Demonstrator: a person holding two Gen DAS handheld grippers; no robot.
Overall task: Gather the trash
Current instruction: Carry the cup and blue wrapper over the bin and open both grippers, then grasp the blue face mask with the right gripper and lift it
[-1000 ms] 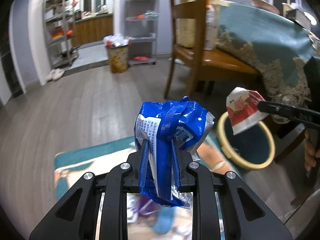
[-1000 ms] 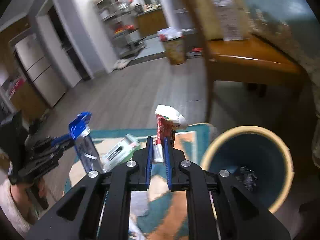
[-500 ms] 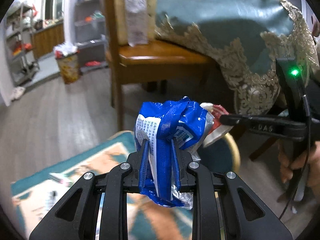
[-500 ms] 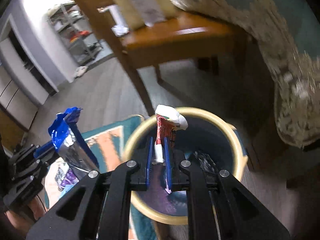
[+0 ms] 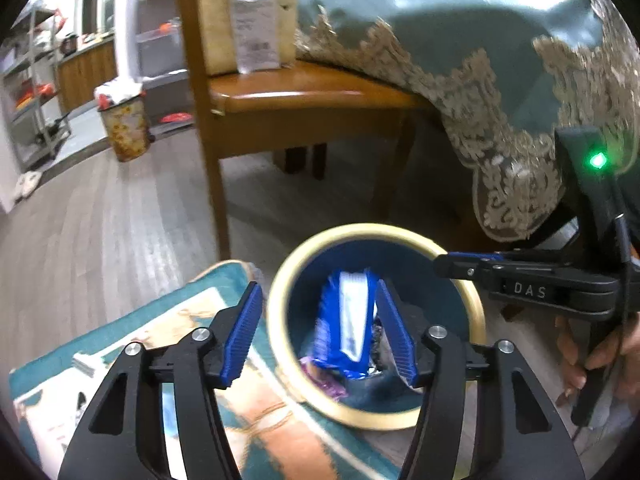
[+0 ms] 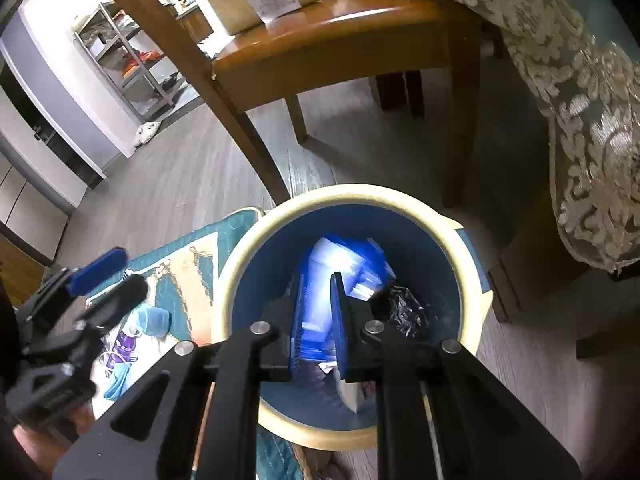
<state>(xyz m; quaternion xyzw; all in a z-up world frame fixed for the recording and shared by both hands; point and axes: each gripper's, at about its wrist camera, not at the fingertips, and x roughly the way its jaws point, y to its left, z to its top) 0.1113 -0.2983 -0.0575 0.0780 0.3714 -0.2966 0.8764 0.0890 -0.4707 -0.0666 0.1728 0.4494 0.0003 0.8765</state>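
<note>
A round bin with a cream rim [image 5: 280, 280] [image 6: 360, 196] and blue inside stands on the floor. My left gripper [image 5: 320, 320] is open above the bin. The blue snack wrapper [image 5: 348, 320] is free between its jaws, inside the bin mouth; it shows blurred in the right wrist view [image 6: 344, 256]. My right gripper [image 6: 318, 320] is open a little over the bin and empty; it shows from the side in the left wrist view [image 5: 444, 266]. A white and red wrapper [image 6: 350, 394] lies in the bin beside a crumpled black wrapper [image 6: 404, 308].
A wooden chair [image 5: 304, 96] stands behind the bin, and a teal lace-edged tablecloth [image 5: 500, 92] hangs at the right. A teal and orange rug [image 5: 248, 412] left of the bin holds more litter [image 6: 132, 332]. A full second bin [image 5: 124, 124] stands far off.
Both grippers moved over the bin and opened. The blue wrapper left my left gripper and the red and white wrapper left my right gripper; both are in the bin.
</note>
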